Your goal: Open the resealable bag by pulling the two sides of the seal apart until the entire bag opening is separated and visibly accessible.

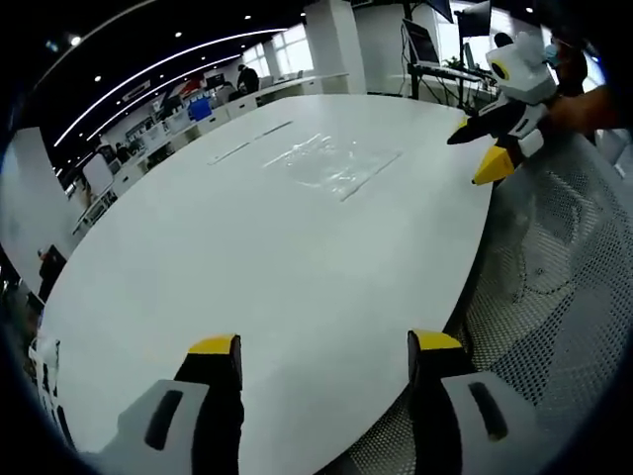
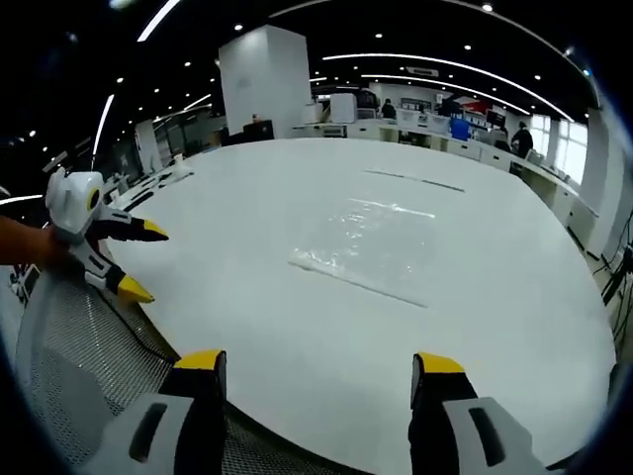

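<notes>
We see a large white table (image 1: 247, 257) taking up most of both views, its rounded edge curving past a grey mesh chair back (image 1: 554, 287) that sits just beside it; in the right gripper view the same mesh (image 2: 69, 346) lies at the lower left, cut off by the picture's border. Behind the table the office room is dim, with desks and figures too small and blurred for us to tell apart. On the tabletop, well apart from both tools, lies the clear resealable bag (image 2: 371, 242), flat and nearly see-through, so its outline is hard to trace; we make out one long edge nearest the right gripper view as a thin bright line, but we cannot tell whether the seal is shut or parted. In the left gripper view the bag (image 1: 331, 163) is only a faint glossy patch. The left gripper (image 1: 324, 346) hangs over the near table edge with its yellow-tipped jaws wide apart and nothing between them; we also see it from the side (image 2: 138, 259), a hand behind it partly cut off. The right gripper (image 2: 318, 361) likewise has its jaws spread with nothing between them, and appears across the table (image 1: 478, 153), jaws parted above the rim.
</notes>
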A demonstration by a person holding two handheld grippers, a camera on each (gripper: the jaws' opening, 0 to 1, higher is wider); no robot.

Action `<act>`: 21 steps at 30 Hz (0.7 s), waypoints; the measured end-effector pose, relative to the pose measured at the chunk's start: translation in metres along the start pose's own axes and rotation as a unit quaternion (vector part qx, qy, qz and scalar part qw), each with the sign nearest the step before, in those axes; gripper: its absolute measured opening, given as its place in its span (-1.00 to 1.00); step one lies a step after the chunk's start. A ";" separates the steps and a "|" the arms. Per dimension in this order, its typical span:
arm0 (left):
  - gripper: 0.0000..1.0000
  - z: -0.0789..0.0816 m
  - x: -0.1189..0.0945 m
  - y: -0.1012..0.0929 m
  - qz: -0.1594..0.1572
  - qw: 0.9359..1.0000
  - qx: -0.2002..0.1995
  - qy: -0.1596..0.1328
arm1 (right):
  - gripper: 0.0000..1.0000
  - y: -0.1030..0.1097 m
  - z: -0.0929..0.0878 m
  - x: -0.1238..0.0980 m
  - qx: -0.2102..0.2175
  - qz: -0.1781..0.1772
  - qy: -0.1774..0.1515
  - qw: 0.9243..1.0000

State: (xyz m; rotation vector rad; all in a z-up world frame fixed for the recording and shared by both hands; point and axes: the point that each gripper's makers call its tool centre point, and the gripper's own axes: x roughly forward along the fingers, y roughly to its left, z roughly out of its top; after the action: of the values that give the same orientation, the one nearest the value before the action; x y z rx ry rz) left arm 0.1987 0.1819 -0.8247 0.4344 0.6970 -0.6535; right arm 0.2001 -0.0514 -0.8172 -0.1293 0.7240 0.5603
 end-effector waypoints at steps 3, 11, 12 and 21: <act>0.32 -0.001 0.000 -0.002 -0.006 1.000 -0.003 0.001 | 0.48 0.000 -0.004 0.001 -0.002 0.000 0.012 1.000; 0.31 0.002 0.000 -0.002 -0.007 1.000 -0.004 -0.006 | 0.44 0.003 -0.010 0.002 -0.014 0.006 0.030 0.999; 0.32 0.003 -0.001 -0.002 -0.007 1.000 -0.004 -0.008 | 0.44 0.005 -0.011 0.002 -0.012 0.011 0.032 0.999; 0.32 0.002 -0.001 0.001 0.003 1.000 -0.011 -0.008 | 0.46 0.005 -0.005 0.001 0.000 0.013 0.013 1.000</act>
State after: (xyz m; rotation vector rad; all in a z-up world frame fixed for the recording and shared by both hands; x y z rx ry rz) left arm 0.1993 0.1818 -0.8223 0.4102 0.6860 -0.6423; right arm 0.1951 -0.0482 -0.8218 -0.1275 0.7525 0.5845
